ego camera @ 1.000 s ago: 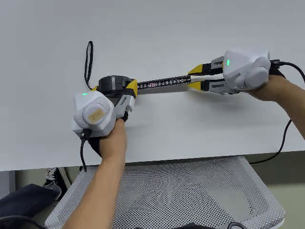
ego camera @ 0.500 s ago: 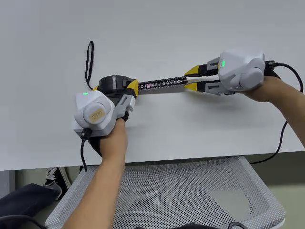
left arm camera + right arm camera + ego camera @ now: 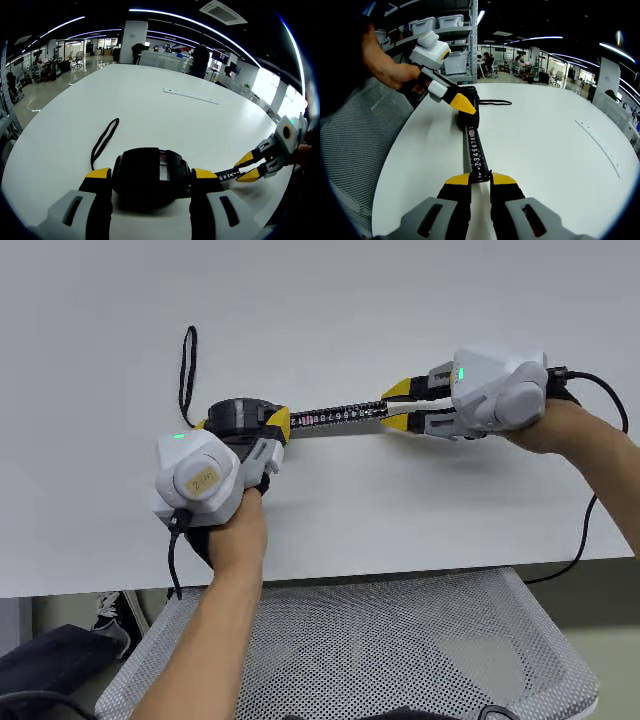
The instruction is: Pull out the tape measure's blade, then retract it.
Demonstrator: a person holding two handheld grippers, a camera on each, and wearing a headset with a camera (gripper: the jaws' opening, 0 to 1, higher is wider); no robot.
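At left on table: tape case clamped in left claw. Partly out, blade runs right just above table, end pinched in right claw. Loose strap lies on far side of case.

**Three cameras, one shared blade**

The head view looks steeply down over the bench's near edge, taking in the left hand-held gripper and the right hand-held gripper. The left gripper view sits low, close behind the tape case, facing across the bench. The right gripper view looks along the blade toward the tape case. All three share both.
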